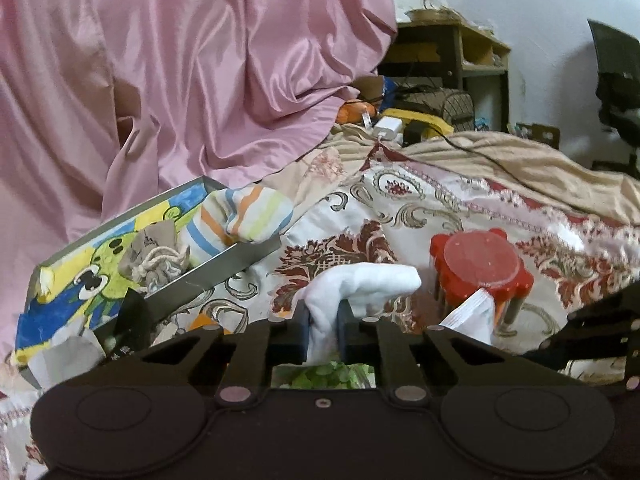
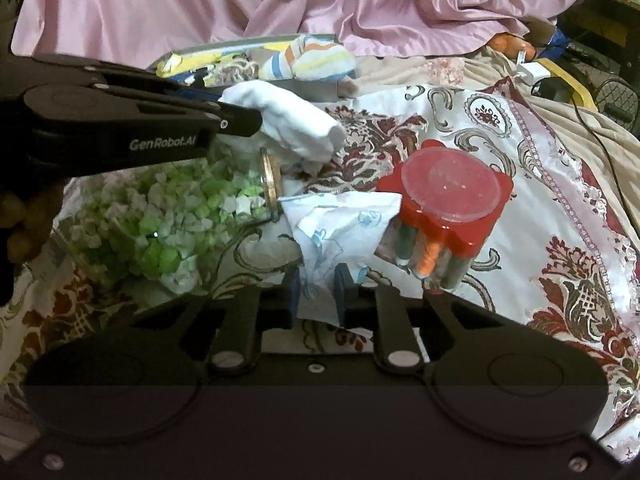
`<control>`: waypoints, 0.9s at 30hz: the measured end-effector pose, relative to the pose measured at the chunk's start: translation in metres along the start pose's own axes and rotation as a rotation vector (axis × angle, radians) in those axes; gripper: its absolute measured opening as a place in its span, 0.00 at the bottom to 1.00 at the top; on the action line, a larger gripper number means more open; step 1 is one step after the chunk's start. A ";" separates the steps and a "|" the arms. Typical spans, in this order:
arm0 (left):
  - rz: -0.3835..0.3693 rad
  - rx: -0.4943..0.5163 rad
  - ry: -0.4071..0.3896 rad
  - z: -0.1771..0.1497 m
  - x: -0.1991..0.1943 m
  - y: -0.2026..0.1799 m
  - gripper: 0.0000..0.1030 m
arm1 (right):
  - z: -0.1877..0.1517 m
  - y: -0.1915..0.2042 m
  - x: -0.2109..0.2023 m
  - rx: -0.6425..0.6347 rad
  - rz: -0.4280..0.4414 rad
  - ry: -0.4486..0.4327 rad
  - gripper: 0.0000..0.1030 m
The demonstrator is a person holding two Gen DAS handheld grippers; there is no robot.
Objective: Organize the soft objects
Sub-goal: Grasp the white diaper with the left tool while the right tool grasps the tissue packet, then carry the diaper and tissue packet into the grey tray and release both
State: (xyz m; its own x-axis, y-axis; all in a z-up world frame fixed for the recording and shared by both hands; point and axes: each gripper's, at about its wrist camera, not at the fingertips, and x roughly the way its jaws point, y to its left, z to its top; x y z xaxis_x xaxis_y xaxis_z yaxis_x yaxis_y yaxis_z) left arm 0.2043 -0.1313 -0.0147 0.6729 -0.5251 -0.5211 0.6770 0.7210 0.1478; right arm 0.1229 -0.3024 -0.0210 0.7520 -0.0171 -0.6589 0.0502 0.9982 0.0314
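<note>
White sock [image 1: 360, 284] is pinched by the left hand-held gripper [image 1: 323, 320], a printed tissue [image 2: 340, 220] by the right hand-held gripper [image 2: 316, 288]; lifting toward the cartoon box [image 1: 120, 256] is judged next.

I see matt white knit cloth [image 1: 360, 284] pinched in my left gripper [image 1: 323, 330], itself matt black plastic. My right gripper [image 2: 318, 286] nips a thin, crinkled printed packet [image 2: 340, 220]. The bedspread [image 2: 500, 152] is glossy woven satin; the pink drape [image 1: 180, 60] shines too. The red holder [image 2: 448, 196] is smooth plastic, the jar [image 2: 180, 216] clear glass.
</note>
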 end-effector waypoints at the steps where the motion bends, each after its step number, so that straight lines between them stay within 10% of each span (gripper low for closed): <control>1: -0.002 -0.014 -0.005 0.001 -0.001 0.001 0.13 | 0.000 0.001 0.000 -0.002 0.003 -0.001 0.06; 27: 0.081 -0.369 -0.230 0.023 -0.055 0.083 0.13 | 0.010 0.039 -0.037 -0.176 -0.048 -0.261 0.01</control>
State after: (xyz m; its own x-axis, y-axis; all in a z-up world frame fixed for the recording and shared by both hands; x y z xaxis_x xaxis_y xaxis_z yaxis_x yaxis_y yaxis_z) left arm 0.2307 -0.0532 0.0459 0.7967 -0.5167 -0.3136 0.4952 0.8555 -0.1515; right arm 0.1037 -0.2634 0.0116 0.8961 -0.0553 -0.4404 -0.0078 0.9901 -0.1401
